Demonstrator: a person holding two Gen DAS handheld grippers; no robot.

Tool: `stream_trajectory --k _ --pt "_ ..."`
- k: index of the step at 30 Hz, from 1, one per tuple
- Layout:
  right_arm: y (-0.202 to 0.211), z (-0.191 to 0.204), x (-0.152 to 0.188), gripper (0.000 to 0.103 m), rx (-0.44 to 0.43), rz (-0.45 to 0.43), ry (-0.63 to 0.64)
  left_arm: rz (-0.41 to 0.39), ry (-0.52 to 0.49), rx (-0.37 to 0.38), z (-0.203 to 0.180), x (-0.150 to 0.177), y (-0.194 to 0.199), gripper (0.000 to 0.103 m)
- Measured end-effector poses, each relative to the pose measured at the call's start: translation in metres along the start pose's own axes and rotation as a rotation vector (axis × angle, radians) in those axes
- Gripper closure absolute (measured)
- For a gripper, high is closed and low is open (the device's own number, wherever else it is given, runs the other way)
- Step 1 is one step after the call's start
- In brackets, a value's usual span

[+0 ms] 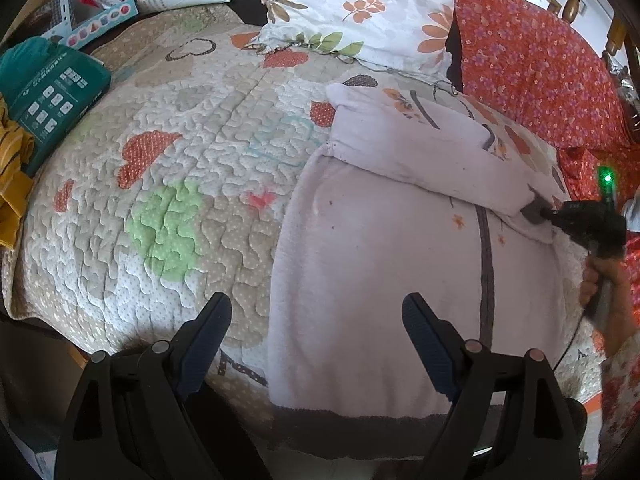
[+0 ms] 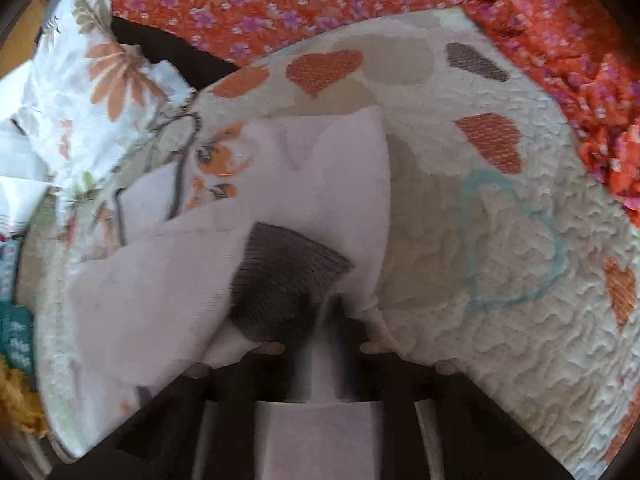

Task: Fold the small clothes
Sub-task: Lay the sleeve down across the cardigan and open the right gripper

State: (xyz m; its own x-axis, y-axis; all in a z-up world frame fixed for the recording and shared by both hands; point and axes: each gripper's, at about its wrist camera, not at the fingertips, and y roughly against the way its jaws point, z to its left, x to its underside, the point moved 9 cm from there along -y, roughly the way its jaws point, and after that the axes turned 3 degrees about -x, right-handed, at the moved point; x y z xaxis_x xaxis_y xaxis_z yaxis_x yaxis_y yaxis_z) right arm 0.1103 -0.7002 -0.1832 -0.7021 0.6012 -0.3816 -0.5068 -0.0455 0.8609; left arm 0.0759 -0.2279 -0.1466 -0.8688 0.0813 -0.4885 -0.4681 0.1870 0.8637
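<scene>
A pale lilac fleece child's top with a dark grey hem band (image 1: 384,264) lay spread on a quilted bedspread patterned with orange and beige hearts (image 1: 168,168), filling the lower right half of the left wrist view. Its sleeve, ending in a dark grey ribbed cuff (image 2: 280,276), was folded across the upper part of the body, running from the centre of the frame toward the right edge.

The left gripper (image 1: 316,332) hovered at the bottom of its own view with its two black, blue-padded fingers (image 1: 208,336) spread wide and nothing between them; one finger sat over the quilt, the other over the lilac fabric near the hem.

The right gripper (image 1: 540,212) showed at the right edge of the left wrist view, held by a bare hand (image 1: 600,280) with a green light lit above it. Its fingers were closed tight on the grey cuff. In the right wrist view, which was blurred, the cuff filled the lower centre, with lilac cloth pinched between the fingers just beneath it.

A white pillow printed with orange flowers (image 1: 360,12) lay at the top centre, an orange floral cloth (image 1: 532,64) at the upper right, and a teal box (image 1: 52,88) at the left edge beside a mustard yellow garment (image 1: 12,184).
</scene>
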Motion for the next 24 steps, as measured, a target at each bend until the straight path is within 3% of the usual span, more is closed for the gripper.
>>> stream_trajectory --k 5,9,11,14,17,24 --pt "0.011 -0.013 -0.011 0.095 0.212 -0.010 0.095 0.023 0.016 0.009 0.000 0.001 -0.009 0.017" --pt "0.019 -0.030 -0.014 0.083 0.322 -0.030 0.096 0.010 -0.004 0.011 -0.003 0.005 -0.002 0.017" --pt "0.028 -0.033 -0.010 0.082 0.281 -0.043 0.061 -0.003 -0.012 0.003 -0.003 0.005 0.003 0.017" --pt "0.042 -0.017 -0.003 0.082 0.111 -0.087 0.034 -0.015 -0.004 0.001 0.001 0.007 0.009 0.017" --pt "0.043 -0.002 0.002 0.076 0.009 -0.069 0.052 -0.013 0.013 0.013 0.002 0.010 0.013 0.017" --pt "0.004 -0.001 0.012 0.072 0.044 -0.008 0.017 -0.006 -0.004 0.009 0.000 0.019 0.016 0.017"
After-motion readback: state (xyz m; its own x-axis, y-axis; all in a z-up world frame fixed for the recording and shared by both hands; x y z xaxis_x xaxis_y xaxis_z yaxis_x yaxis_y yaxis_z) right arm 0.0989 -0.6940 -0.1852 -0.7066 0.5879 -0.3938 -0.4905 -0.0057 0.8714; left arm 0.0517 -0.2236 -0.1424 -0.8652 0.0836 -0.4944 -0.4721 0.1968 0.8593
